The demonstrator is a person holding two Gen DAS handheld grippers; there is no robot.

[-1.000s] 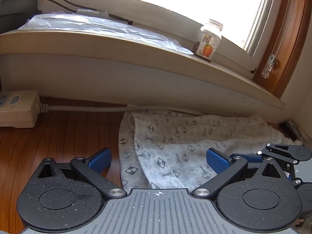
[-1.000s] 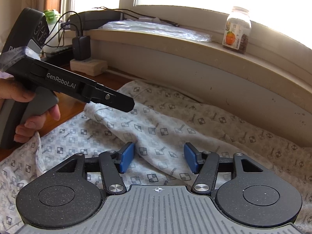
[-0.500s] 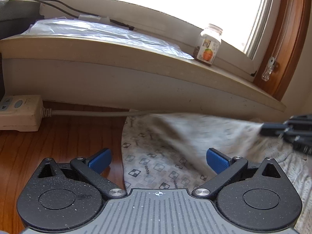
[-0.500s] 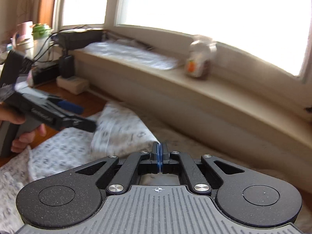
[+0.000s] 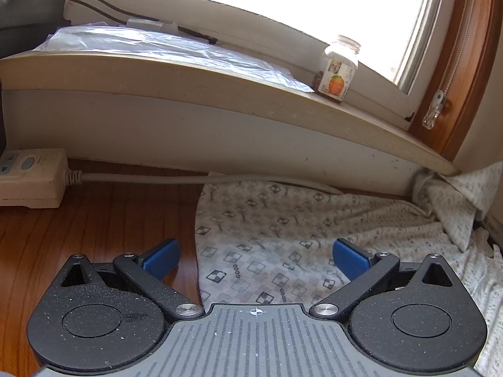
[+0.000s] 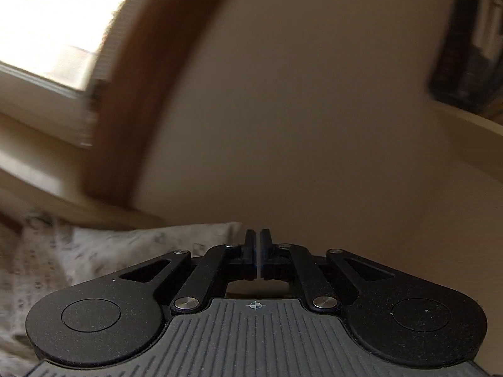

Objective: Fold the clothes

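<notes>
A white garment (image 5: 283, 229) printed with small checkered squares lies spread on the wooden surface (image 5: 94, 220) below the windowsill. My left gripper (image 5: 254, 251) hovers low over its left edge, open, with nothing between its blue pads (image 5: 349, 257). At the far right of the left wrist view a bunch of the cloth (image 5: 456, 194) is lifted off the surface. My right gripper (image 6: 257, 242) is shut and raised toward the wall, and the garment (image 6: 94, 251) trails from its fingers down to the left. That view is blurred.
A beige power strip (image 5: 28, 182) and its cable (image 5: 188, 178) run along the wall at the left. On the windowsill (image 5: 220, 103) lie a plastic sheet (image 5: 157, 47) and a jar (image 5: 338, 69). A dark object (image 6: 465, 47) sits on a shelf at the upper right.
The right gripper shut on the garment, then swung up and to the right, pulling the cloth with it. The folded-over layer has been drawn off to the right. My left gripper stayed open.
</notes>
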